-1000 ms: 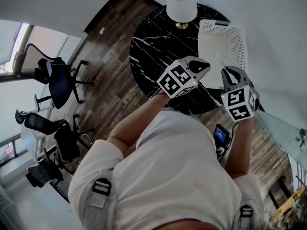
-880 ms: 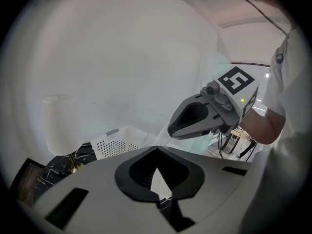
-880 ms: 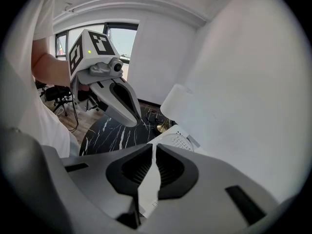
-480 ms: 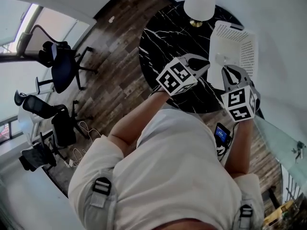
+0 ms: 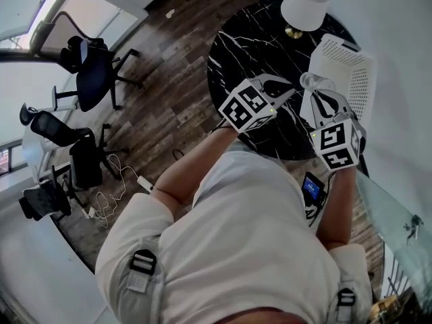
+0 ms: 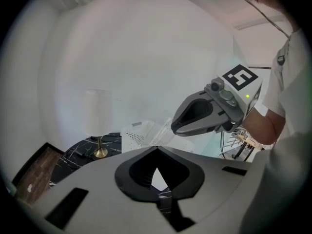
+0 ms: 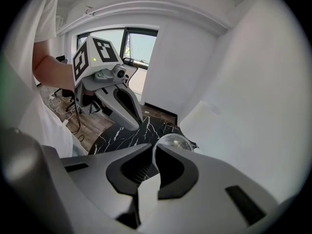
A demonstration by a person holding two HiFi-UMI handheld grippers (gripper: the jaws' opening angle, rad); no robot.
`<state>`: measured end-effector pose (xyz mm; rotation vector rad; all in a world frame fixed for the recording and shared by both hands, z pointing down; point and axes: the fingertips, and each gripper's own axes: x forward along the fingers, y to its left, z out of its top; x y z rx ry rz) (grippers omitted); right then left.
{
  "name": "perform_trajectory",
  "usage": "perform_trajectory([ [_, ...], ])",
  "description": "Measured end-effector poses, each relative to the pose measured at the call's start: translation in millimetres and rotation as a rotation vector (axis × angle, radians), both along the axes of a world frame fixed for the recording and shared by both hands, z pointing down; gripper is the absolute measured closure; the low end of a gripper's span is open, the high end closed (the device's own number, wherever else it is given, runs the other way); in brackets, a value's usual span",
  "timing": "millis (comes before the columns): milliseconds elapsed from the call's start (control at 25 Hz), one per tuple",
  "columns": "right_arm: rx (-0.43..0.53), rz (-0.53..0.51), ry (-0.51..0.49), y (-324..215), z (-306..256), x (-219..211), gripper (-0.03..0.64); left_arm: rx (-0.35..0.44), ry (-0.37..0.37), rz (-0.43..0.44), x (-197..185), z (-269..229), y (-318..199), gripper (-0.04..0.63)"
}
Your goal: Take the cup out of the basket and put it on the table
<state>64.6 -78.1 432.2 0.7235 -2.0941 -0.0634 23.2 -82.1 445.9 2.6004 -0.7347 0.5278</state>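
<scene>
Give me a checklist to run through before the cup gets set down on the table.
1. Grip: the right gripper is shut on the rim of the clear glass cup. Ok.
2. Cup clear of the white perforated plastic basket: the head view shows the cup at the basket's near edge. Cannot tell.
3. Landing spot: the black marble round table shows bare top left of the basket. Ok.
4. Left gripper: shut, holding nothing, beside the right one. Ok.
5. White-shaded lamp: it stands at the table's far edge, away from the cup. Ok.
</scene>
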Motion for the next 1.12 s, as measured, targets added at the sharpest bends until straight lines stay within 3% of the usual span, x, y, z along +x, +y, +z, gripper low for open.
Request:
perform_trajectory([
  [1120,-0.089,-0.070,0.090,-14.5,45.4,-35.5,0.591,-0.069,-0.013,-0.011,-28.6,37.6,-16.9,0.591],
])
